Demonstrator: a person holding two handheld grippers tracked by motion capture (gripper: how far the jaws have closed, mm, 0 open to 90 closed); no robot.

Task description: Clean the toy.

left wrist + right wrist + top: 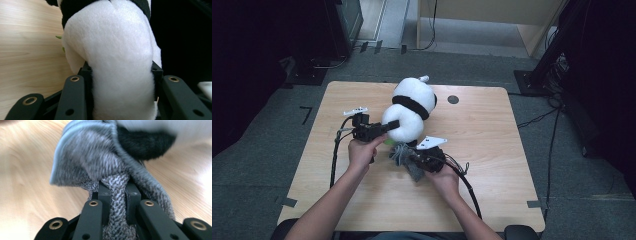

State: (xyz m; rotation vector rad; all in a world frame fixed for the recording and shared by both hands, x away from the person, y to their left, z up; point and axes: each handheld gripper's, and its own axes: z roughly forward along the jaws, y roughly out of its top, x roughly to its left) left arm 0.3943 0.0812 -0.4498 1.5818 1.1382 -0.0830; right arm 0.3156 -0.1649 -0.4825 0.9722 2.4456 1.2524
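left gripper [388,126] pinches plush panda [409,112]; right gripper [408,157] clamps grey knit sock [100,160] — judgement: keep panda steady, ease sock ahead onto black foot [145,143].

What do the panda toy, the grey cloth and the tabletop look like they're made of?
Panda plush toy: soft synthetic plush, going by its short matte pile that bulges between the left jaws. Grey cloth: knitted fabric, with a visible herringbone weave and hemmed edge. Table: pale wood-grain top, smooth; probably laminate.

one plush panda [409,107], one grey knit cloth [404,157], one wooden table [492,150], two hand-held grippers
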